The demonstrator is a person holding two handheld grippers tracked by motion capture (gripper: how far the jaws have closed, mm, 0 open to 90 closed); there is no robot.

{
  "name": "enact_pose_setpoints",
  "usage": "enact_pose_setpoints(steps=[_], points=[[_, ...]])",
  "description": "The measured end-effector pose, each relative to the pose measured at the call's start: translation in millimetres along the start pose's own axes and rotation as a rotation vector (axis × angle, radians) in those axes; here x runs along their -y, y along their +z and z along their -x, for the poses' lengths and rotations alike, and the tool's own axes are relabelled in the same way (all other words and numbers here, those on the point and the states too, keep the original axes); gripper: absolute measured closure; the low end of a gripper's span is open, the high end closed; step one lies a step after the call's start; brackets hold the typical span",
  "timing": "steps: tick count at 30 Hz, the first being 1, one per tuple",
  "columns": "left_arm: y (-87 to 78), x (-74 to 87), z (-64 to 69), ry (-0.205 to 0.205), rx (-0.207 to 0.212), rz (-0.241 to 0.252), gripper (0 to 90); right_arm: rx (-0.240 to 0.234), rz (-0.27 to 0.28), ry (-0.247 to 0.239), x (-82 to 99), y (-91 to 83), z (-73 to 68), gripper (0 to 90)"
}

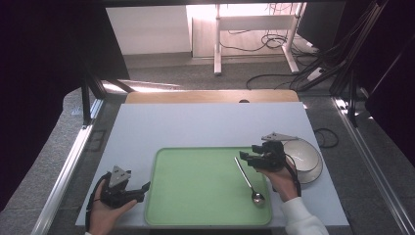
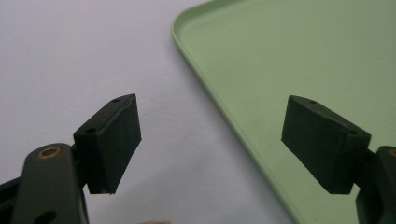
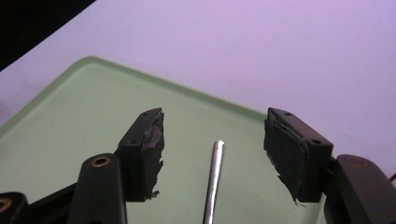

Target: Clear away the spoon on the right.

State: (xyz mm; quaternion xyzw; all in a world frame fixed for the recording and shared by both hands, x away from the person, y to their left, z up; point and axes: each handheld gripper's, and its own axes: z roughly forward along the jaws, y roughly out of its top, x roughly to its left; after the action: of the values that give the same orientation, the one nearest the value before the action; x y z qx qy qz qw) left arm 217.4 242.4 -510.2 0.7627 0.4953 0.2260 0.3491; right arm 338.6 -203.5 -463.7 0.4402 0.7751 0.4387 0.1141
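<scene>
Spoon (image 1: 248, 182) lying on green tray (image 1: 195, 181) — handle between spread jaws of right hand-held gripper (image 1: 250, 159), untouched. Left hand-held gripper (image 1: 142, 188) released, straddling tray's left rim on counter (image 1: 195, 125). Bowl (image 1: 306, 159) beside tray.

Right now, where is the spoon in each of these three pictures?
High view: the spoon lies on the tray's right side, handle pointing away from the person.
Left gripper view: not in it; just a tray corner.
Right gripper view: its handle sits between the open tool's jaws.
Shared landmark: the green tray.
</scene>
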Motion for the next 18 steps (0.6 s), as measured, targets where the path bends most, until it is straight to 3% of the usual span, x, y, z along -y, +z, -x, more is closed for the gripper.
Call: enact_pose_setpoints(steps=[5,7,11,13,15,18], points=[[-0.1,-3.1,-0.3,-0.003,-0.001,0.01,19.5,-0.05,0.013,-0.034,-0.1,-6.6,-0.9,36.2],[1.1,-4.1,0.9,0.006,-0.004,0.006,19.4,-0.078,0.054,-0.072,0.2,-12.3,-2.4,33.7],[3.8,-4.8,1.1,0.009,-0.003,0.0,19.4,-0.085,0.068,-0.096,-0.5,-18.2,-3.3,29.4],[3.8,-5.6,1.2,0.017,-0.004,0.0,19.2,-0.071,0.061,-0.098,0.8,-18.5,-2.6,27.6],[2.2,-7.2,1.0,0.016,-0.002,0.013,19.0,-0.004,0.042,-0.105,3.2,-19.7,-2.3,26.1],[-0.2,-10.0,1.6,0.019,0.002,0.034,18.6,0.027,0.048,-0.079,6.4,-29.7,-0.6,25.0]])
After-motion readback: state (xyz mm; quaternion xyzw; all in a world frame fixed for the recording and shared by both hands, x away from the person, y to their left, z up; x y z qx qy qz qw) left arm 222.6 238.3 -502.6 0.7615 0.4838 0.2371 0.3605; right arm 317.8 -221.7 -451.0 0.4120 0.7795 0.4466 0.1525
